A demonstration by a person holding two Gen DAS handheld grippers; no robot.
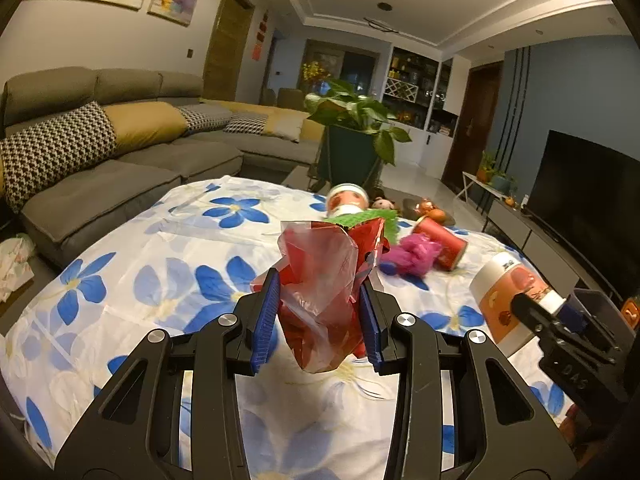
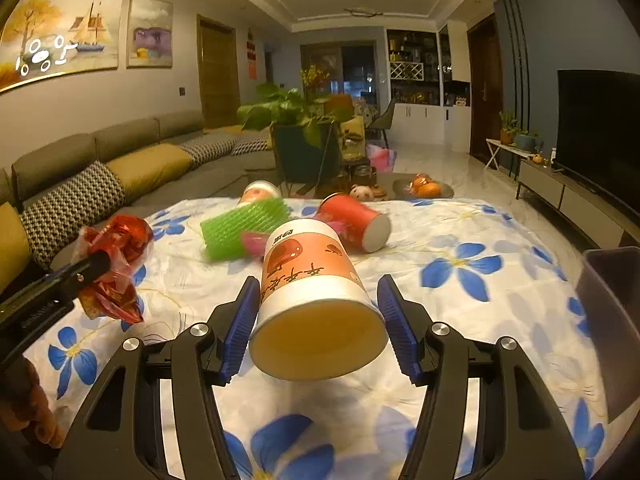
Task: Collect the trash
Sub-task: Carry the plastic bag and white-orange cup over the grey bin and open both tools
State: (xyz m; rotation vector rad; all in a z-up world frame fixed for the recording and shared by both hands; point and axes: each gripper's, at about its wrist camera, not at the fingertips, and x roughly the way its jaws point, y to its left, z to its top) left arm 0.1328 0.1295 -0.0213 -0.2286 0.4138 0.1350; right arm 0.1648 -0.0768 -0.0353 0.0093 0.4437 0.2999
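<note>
Living room, warm dim light: grey sectional sofa (image 1: 120, 148) with houndstooth and mustard cushions, potted plant (image 1: 352, 116) past the far edge of the table, TV (image 2: 600, 132) on the right wall. The table carries a white tablecloth (image 1: 168, 248) printed with blue flowers, wrinkled.

My left gripper (image 1: 318, 316) is clenched on a crumpled wrapper (image 1: 320, 280), red foil under clear crinkly film, bunched between the ribbed blue pads and held above the cloth near the middle of the table. My right gripper (image 2: 318, 324) has the paper cup (image 2: 316, 292) between its pads: tapered cylinder, white rim bands, orange printed belly, open mouth toward the camera. The left pad touches the cup wall; on the right I see a gap, so I cannot tell whether the grip is closed.

Toward the far edge: a green ridged mesh sleeve (image 2: 244, 228), a red cup (image 2: 356, 220) on its side, a second printed cup (image 2: 260, 192) also tipped over, and something pink and fluffy (image 1: 416, 252).

Left view only: the pink item as a frizzy ball. Right view only: a dark translucent bin (image 2: 612, 320) at the right edge of the table, plus a plate of oranges (image 2: 426, 188) beyond the far edge.
</note>
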